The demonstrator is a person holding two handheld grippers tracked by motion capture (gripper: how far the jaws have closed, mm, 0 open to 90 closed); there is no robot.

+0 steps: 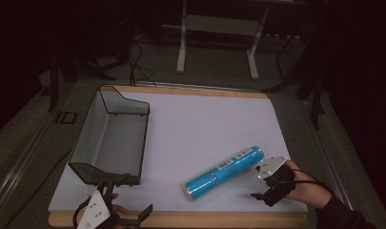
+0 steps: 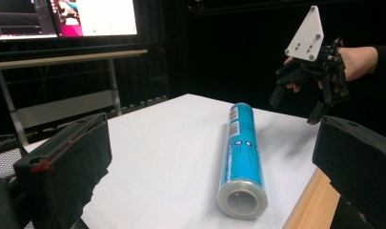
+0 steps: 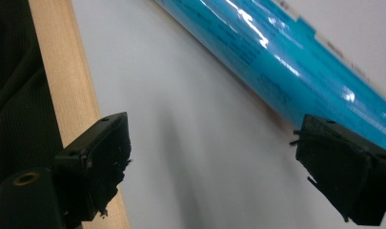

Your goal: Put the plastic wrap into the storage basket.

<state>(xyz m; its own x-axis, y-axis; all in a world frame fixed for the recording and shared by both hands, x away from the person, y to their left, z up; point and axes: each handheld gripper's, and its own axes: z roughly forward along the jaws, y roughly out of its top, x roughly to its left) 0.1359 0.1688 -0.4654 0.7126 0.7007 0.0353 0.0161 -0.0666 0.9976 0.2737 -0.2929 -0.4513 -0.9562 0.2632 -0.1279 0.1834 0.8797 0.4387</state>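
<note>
A blue plastic-wrapped roll (image 1: 225, 172) lies slantwise on the white sheet (image 1: 205, 124), right of the middle. My right gripper (image 1: 256, 182) hangs open just past the roll's far right end, apart from it, held by a hand. In the right gripper view its jaws (image 3: 214, 152) stand wide apart over the sheet, with the roll (image 3: 276, 62) beyond the right-hand jaw. My left gripper (image 1: 133, 196) is open at the table's front edge, left of the roll. In the left gripper view the roll (image 2: 240, 152) points its open end at me, and the right gripper (image 2: 298, 107) hovers behind it.
A black wire-mesh tray (image 1: 86, 138) stands along the left side of the sheet, its near end right by my left gripper. The wooden table edge (image 1: 205, 220) runs along the front. Behind the table are a white metal stand (image 1: 214, 28) and cables on the floor.
</note>
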